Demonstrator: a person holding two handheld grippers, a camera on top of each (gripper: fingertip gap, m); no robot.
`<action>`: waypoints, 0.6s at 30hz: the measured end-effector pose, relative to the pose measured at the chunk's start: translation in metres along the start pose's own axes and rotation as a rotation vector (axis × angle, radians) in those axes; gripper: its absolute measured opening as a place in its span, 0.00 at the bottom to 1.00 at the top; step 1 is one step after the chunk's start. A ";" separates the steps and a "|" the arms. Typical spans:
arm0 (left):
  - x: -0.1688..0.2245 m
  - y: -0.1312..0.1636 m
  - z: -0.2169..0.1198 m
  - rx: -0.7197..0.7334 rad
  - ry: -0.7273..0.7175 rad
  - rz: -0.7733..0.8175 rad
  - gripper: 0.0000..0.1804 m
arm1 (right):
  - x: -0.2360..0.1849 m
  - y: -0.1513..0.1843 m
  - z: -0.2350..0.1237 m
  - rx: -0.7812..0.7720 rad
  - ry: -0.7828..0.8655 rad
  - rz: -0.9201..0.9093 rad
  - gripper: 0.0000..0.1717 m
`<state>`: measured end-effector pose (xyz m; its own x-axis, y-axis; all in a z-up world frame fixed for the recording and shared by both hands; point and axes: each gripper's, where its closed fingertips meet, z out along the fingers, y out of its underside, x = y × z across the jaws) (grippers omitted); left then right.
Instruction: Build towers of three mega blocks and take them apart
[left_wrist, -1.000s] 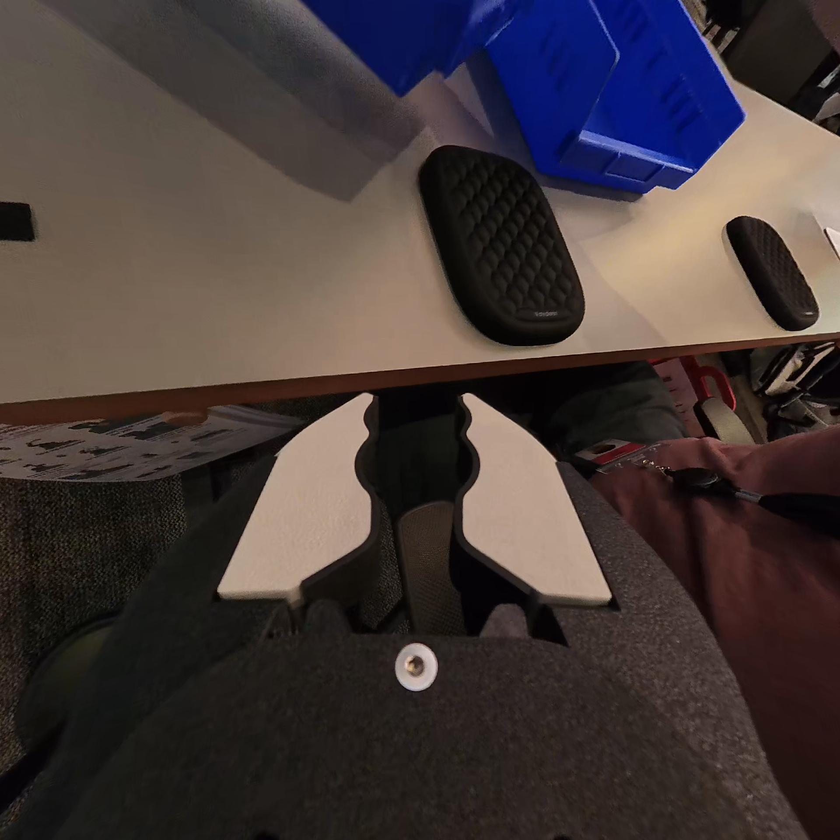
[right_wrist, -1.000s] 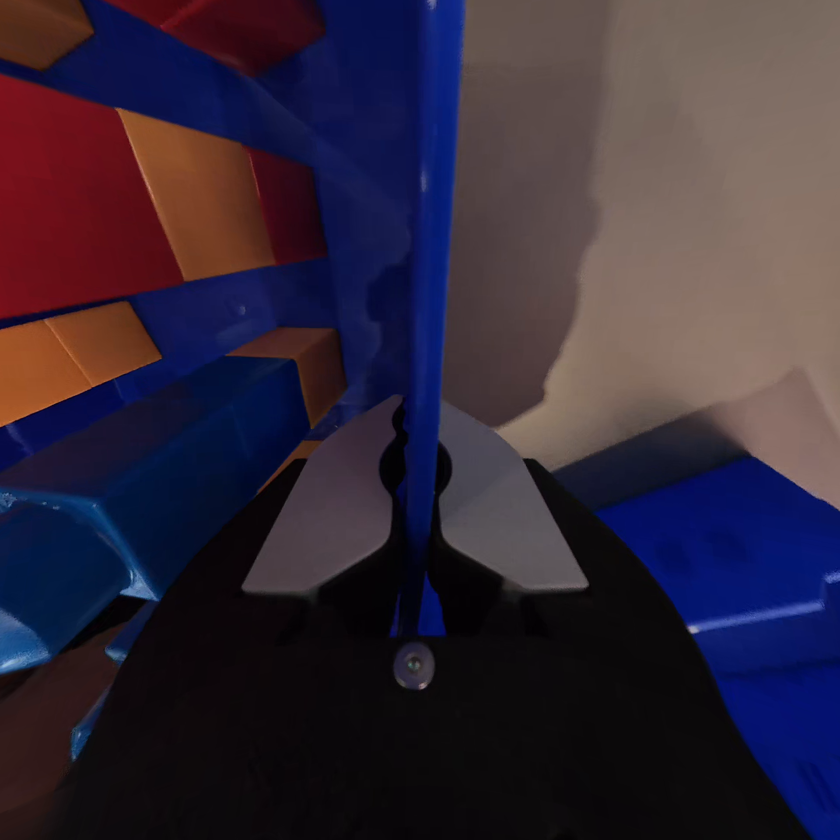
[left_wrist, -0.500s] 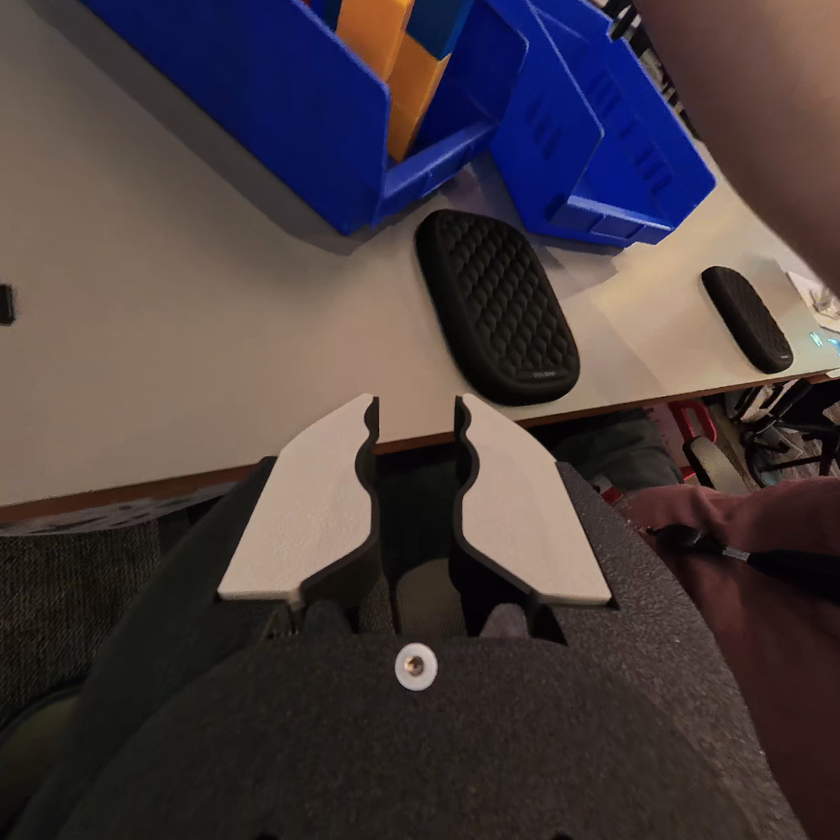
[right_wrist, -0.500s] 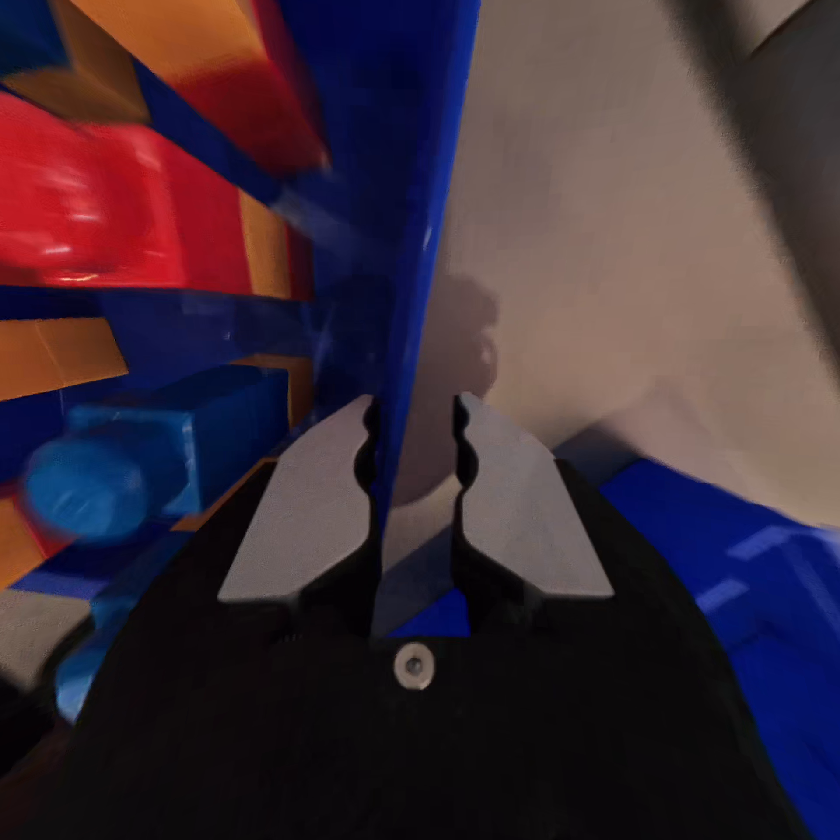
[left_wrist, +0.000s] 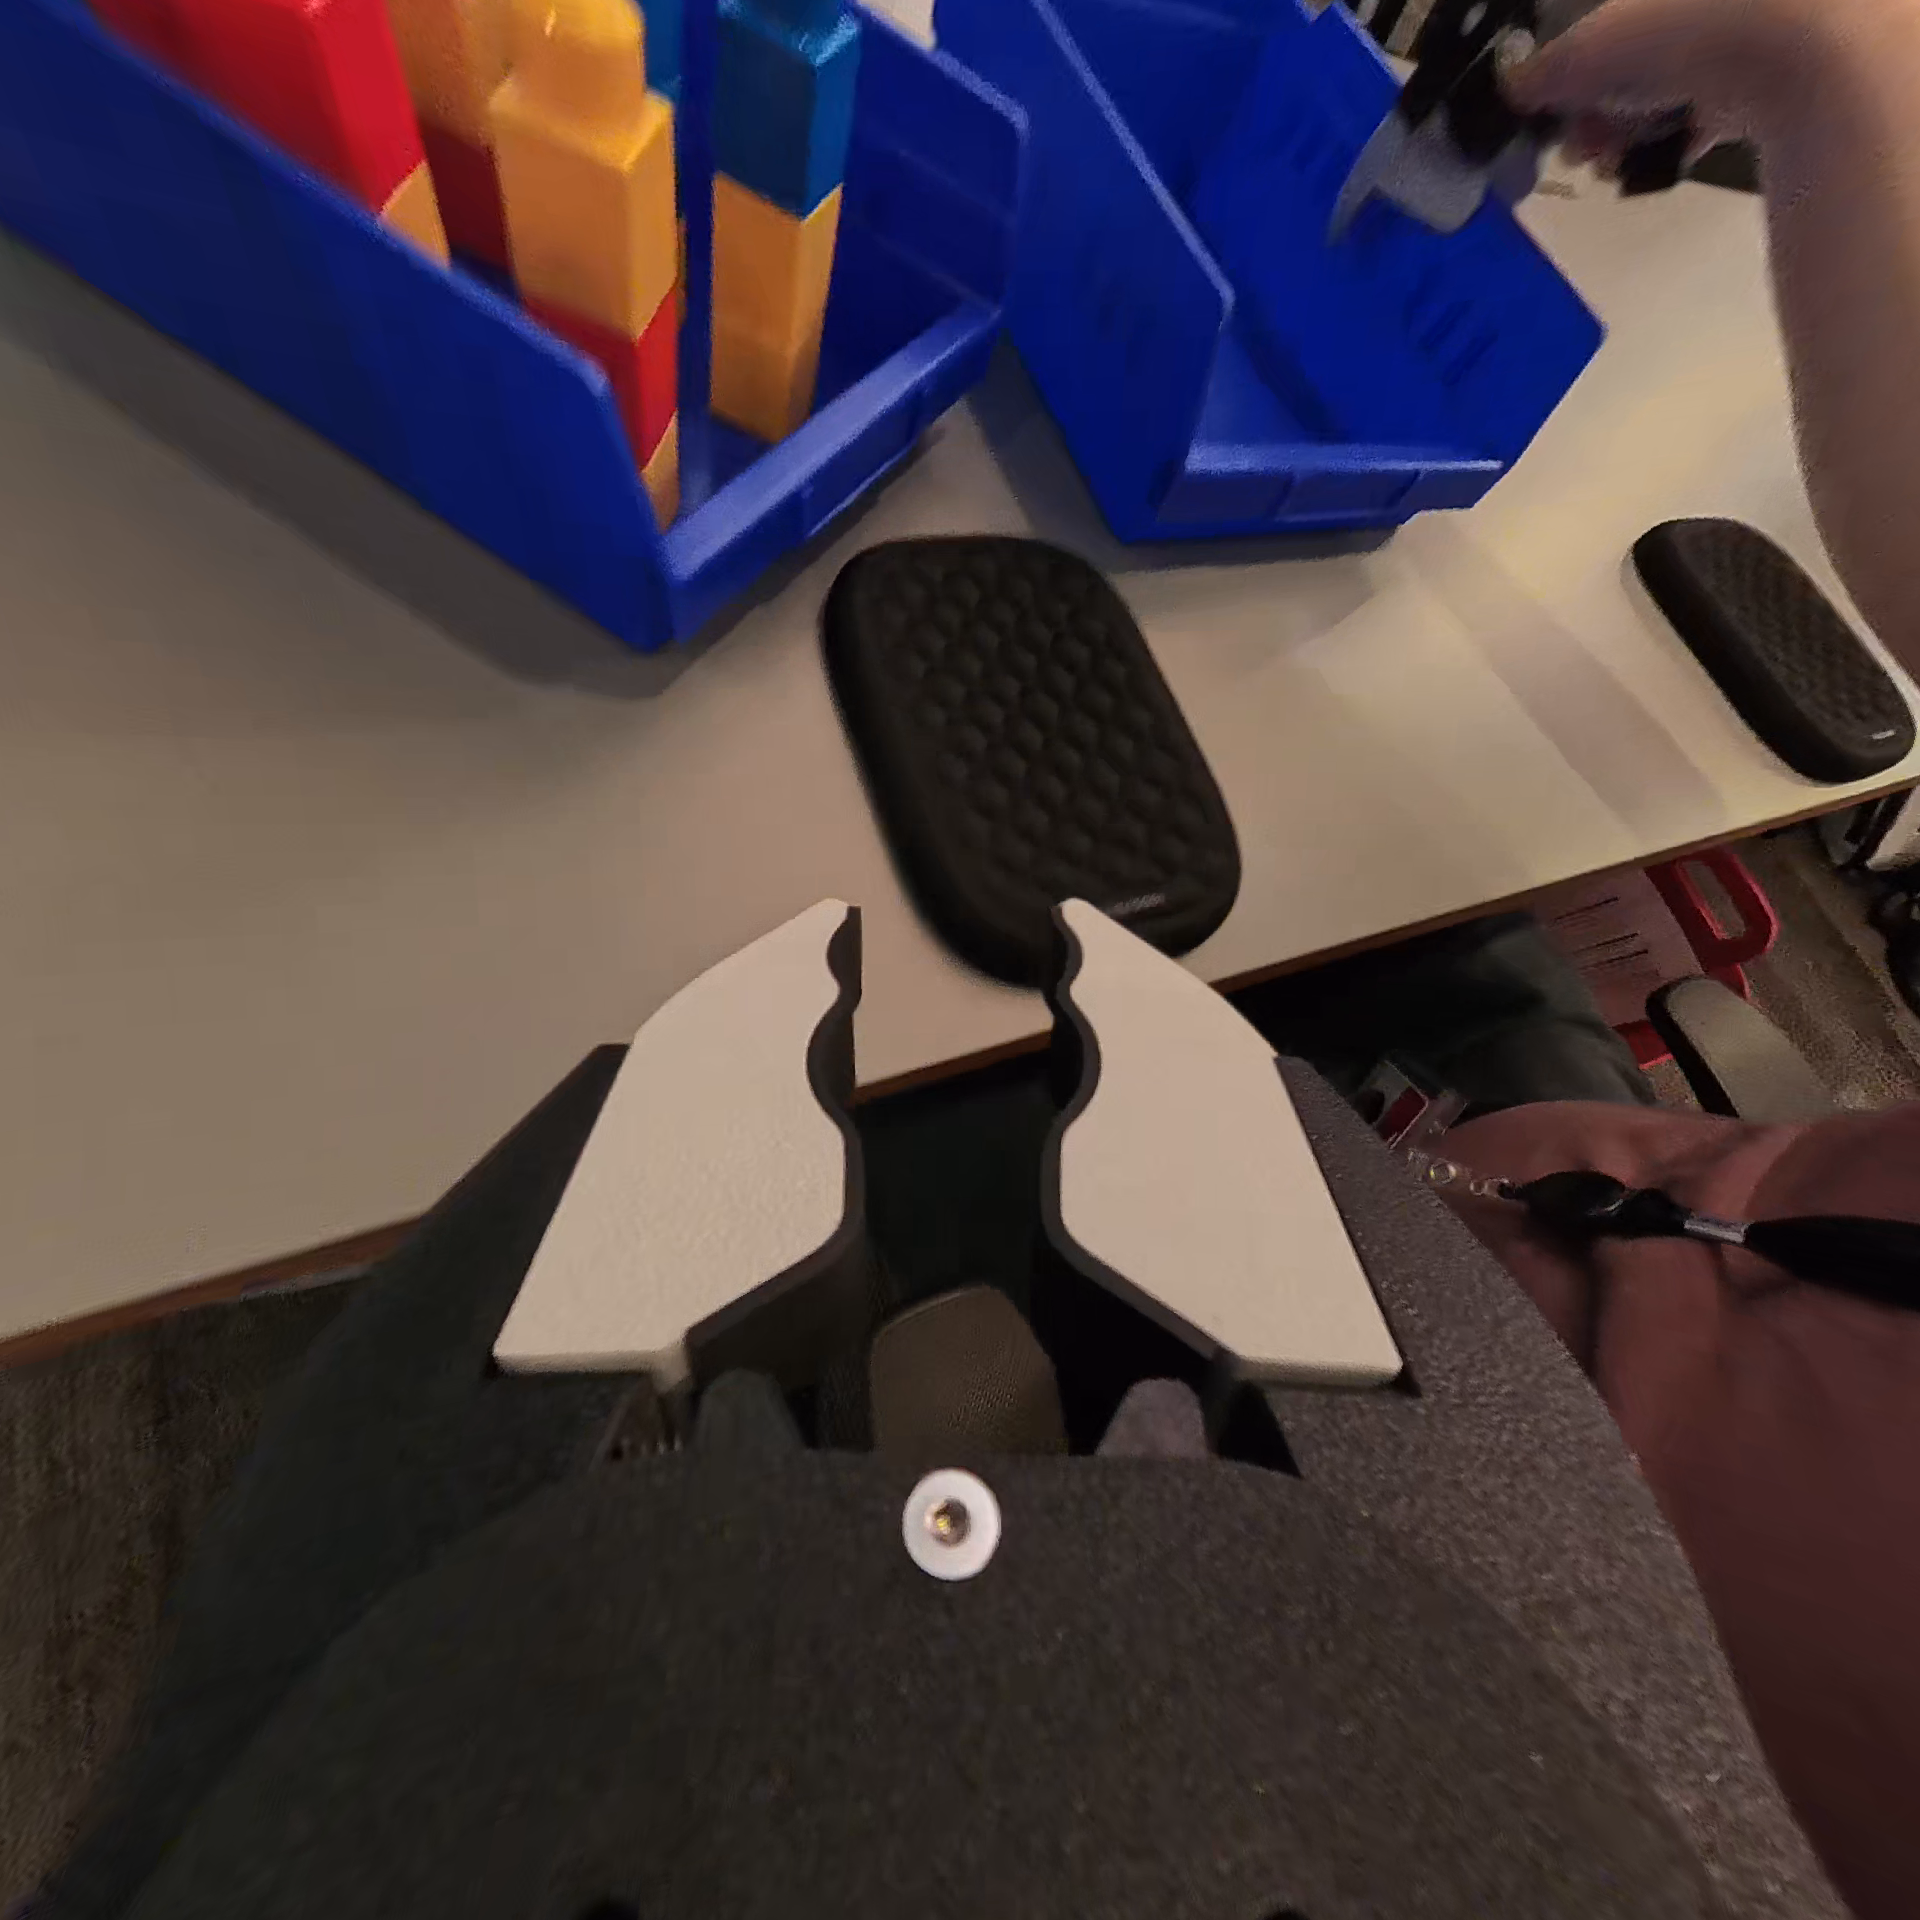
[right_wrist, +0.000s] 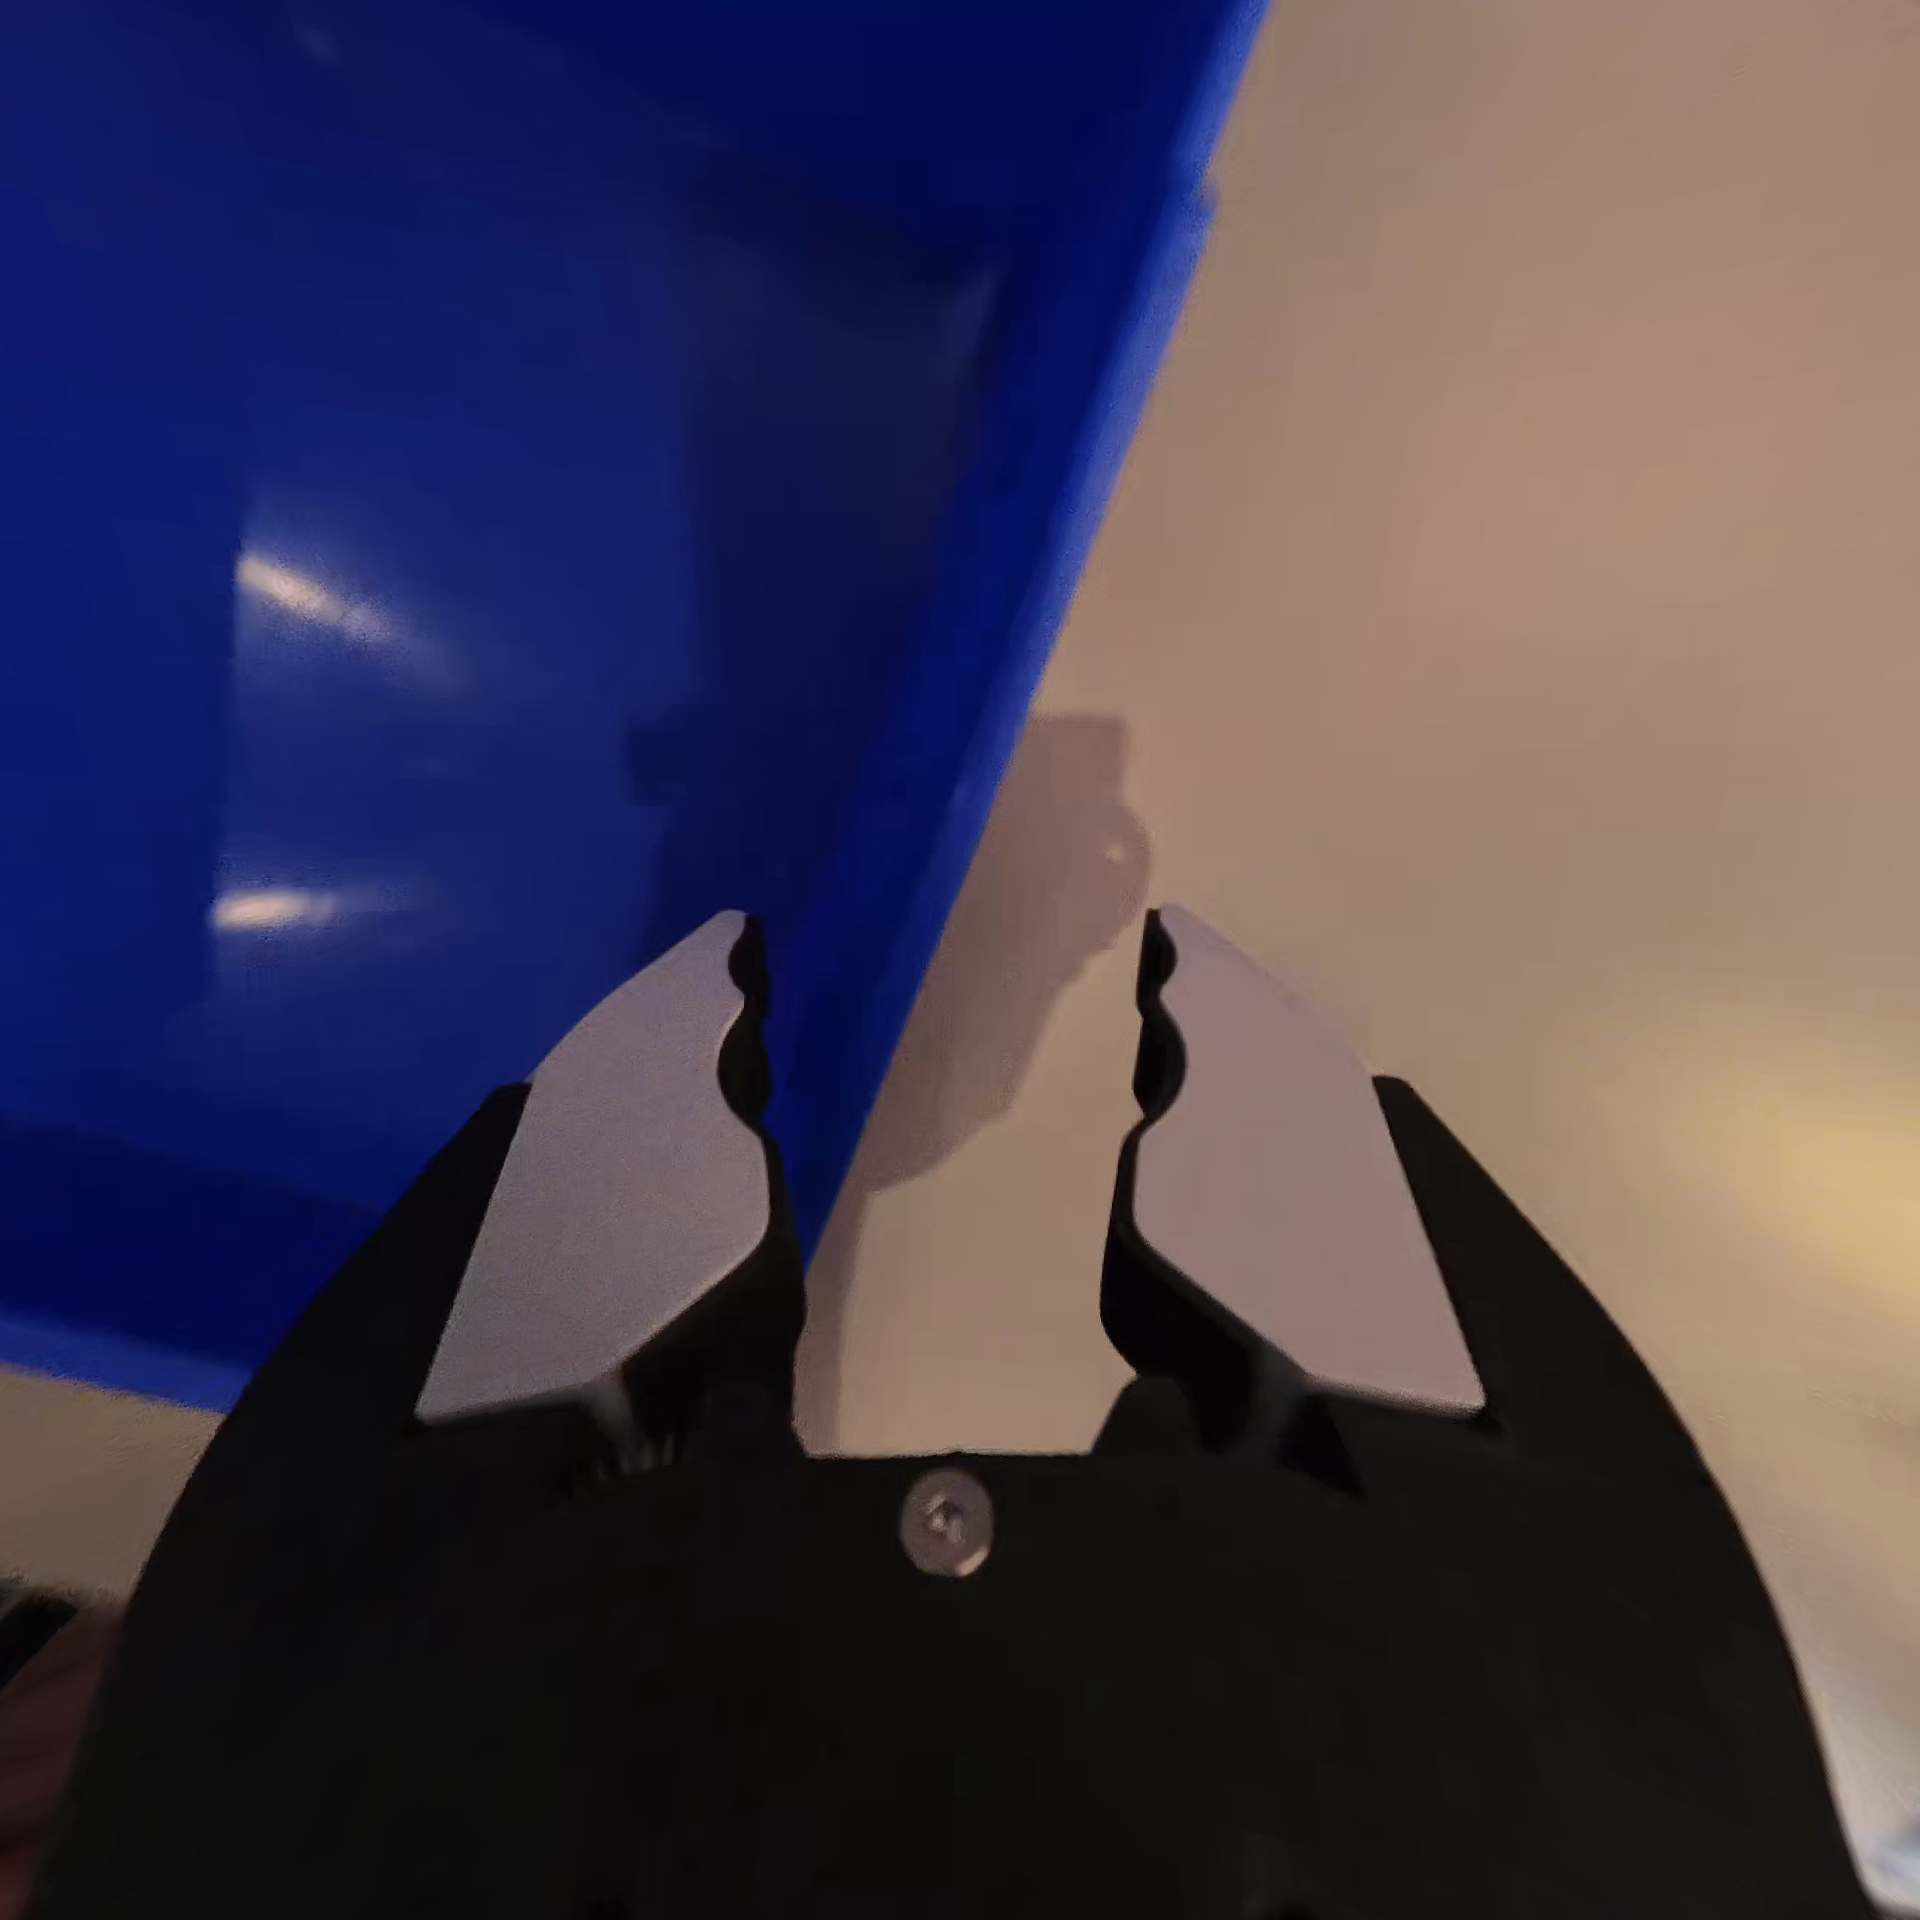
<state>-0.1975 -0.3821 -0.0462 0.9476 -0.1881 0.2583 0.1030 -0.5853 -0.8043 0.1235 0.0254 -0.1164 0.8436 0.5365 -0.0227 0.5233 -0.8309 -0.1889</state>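
— Since both my grippers are bare, where are the mega blocks (left_wrist: 582, 197)?

— They stand upright in the blue bin (left_wrist: 436, 395) at eleven o'clock in my left wrist view: red, yellow and blue ones, stacked in columns on either side of a divider. I judge they stand on end so that a gripper can come down over a column and pinch its sides.

— And your left gripper (left_wrist: 956, 920)?

— It hovers over the near edge of the surface (left_wrist: 312, 831), fingers partly apart with nothing between them. A black padded rest (left_wrist: 1029, 748) lies just beyond its tips at twelve o'clock, not touched. I take it as waiting low and clear of the bins.

— The right one?

— My right gripper (right_wrist: 951, 930) is spread wide, holding nothing. The wall of the second blue bin (right_wrist: 520, 520) runs past its left finger (right_wrist: 634, 1143); whether they touch I cannot tell. That bin sits at one o'clock from my left gripper, beside the first bin, and what shows of its inside holds no blocks, so I'd guess it is meant to receive them.

— Why two rests?

— A second black rest (left_wrist: 1777, 649) lies at two o'clock near the surface edge; likely a parking spot for each gripper.
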 end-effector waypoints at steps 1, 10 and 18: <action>0.004 -0.007 0.003 0.002 0.003 0.008 0.18 | -0.009 0.006 0.007 -0.045 -0.107 0.020 0.36; 0.036 -0.018 0.019 -0.053 -0.012 0.032 0.18 | 0.092 0.027 0.004 -0.109 -0.134 0.069 0.04; 0.030 -0.019 0.018 -0.030 -0.060 -0.070 0.17 | 0.246 0.097 -0.011 -0.134 -0.103 0.321 0.03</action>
<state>-0.1653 -0.3627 -0.0322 0.9548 -0.0992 0.2801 0.1611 -0.6191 -0.7686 0.3830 0.0757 -0.1294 0.9546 0.2514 -0.1598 0.2505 -0.9678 -0.0257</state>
